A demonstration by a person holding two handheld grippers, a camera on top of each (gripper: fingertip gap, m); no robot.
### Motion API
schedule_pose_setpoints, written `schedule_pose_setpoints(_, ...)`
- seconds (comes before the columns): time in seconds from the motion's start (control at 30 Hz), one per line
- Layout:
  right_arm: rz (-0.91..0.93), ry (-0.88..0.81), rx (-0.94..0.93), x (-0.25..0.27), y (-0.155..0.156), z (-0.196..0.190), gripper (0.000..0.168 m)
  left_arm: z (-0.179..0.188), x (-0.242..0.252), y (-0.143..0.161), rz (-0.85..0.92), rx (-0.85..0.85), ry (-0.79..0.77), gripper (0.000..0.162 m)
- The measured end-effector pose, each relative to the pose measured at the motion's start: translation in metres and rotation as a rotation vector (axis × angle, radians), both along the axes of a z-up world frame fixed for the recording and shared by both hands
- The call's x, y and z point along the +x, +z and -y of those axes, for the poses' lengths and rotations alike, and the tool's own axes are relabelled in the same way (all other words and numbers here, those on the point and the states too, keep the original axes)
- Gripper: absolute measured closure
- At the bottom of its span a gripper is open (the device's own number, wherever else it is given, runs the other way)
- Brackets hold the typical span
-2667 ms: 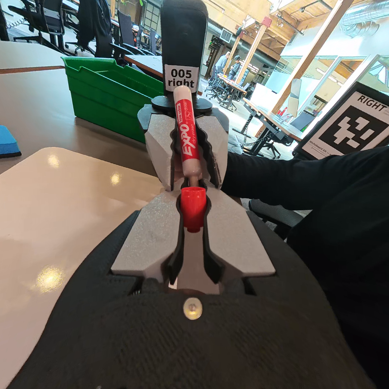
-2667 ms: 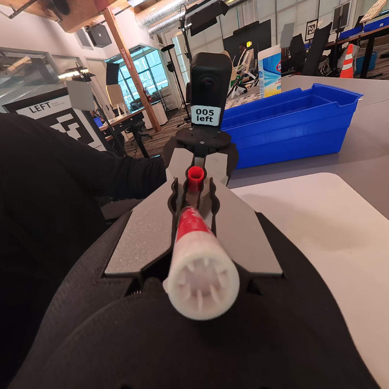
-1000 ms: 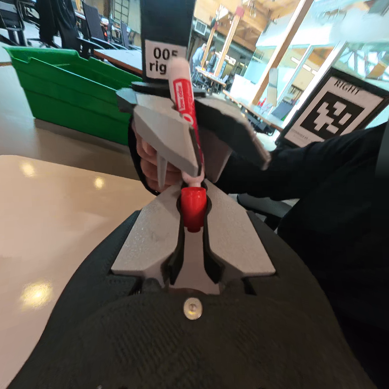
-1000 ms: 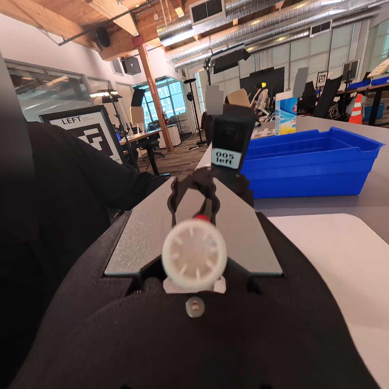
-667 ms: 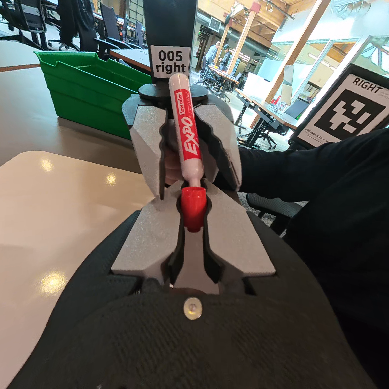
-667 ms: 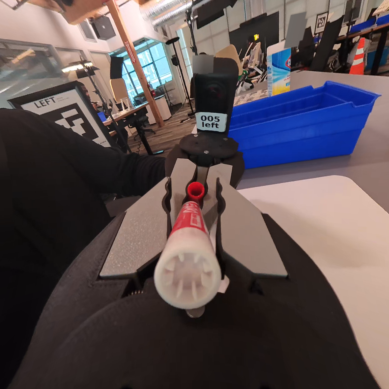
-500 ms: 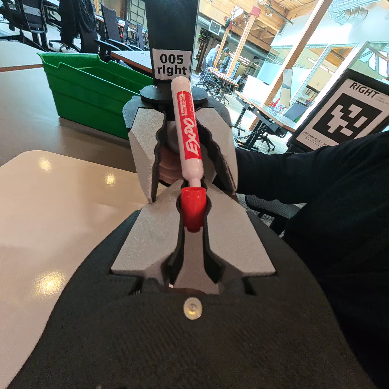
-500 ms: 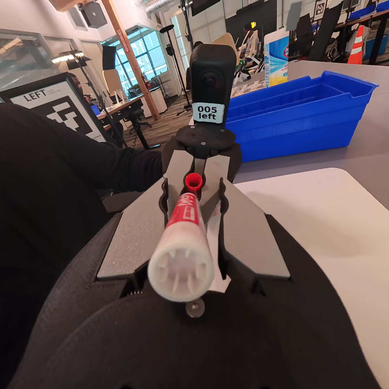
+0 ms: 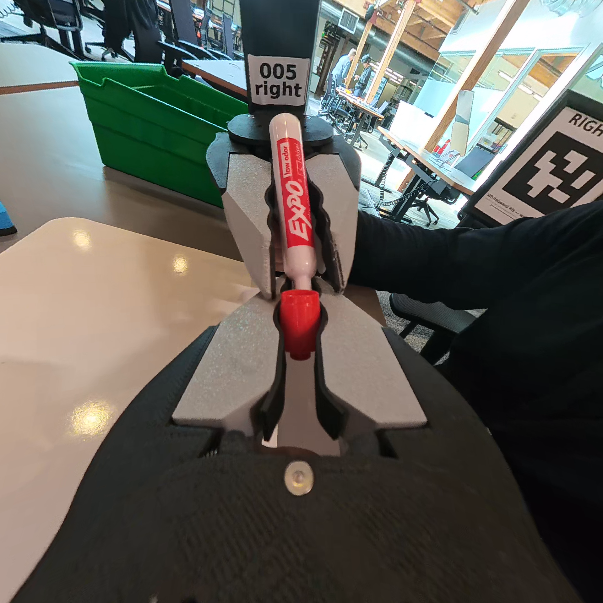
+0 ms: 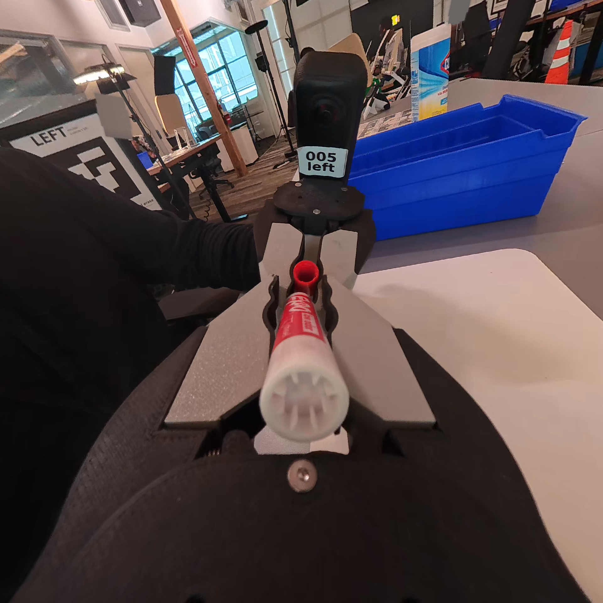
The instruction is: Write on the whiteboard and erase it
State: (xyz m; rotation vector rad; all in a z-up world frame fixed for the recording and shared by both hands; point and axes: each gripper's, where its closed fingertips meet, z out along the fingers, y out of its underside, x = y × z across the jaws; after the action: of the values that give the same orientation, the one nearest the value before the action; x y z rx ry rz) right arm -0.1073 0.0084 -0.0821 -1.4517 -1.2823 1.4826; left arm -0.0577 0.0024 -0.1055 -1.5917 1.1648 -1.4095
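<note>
Left gripper (image 9: pixel 298 321) clamped on red cap (image 9: pixel 299 323); right gripper (image 10: pixel 301 313) clamped on marker (image 10: pixel 298 329) barrel. Cap and marker meet tip to mouth, above whiteboard (image 9: pixel 98 310). Board blank: writing and erasing apparently both remain.

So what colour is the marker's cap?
Red; the cap shows best in the left wrist view.

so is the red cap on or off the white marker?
Partly off: red cap in left gripper exposes white marker's neck, held by right gripper.
</note>
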Motion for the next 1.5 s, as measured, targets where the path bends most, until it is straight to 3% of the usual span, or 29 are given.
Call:
schedule_pose_setpoints(0.3, -0.037, 0.013, -0.089, -0.0016, 0.0022, -0.0015, 0.145, -0.003, -0.001, -0.0014, -0.013, 0.007, 0.018, 0.153)
schedule_pose_setpoints(0.6, -0.075, -0.028, -0.044, -0.0016, 0.0062, -0.0056, 0.147, -0.0057, -0.004, 0.0047, 0.027, -0.025, 0.02, 0.153)
schedule_pose_setpoints(1.2, -0.074, 0.028, -0.148, 0.0033, 0.0051, -0.0055, 0.139, -0.004, -0.0051, 0.0048, 0.013, -0.013, 0.015, 0.153)
schedule_pose_setpoints(1.3, -0.025, -0.023, -0.027, 0.0028, 0.0012, -0.0067, 0.14, -0.006, -0.0042, 0.0037, 0.013, -0.014, 0.028, 0.153)
schedule_pose_setpoints(1.5, -0.02, -0.016, -0.044, 0.0021, 0.0004, -0.0054, 0.14, -0.0055, -0.0029, 0.0022, 0.017, -0.026, 0.024, 0.153)
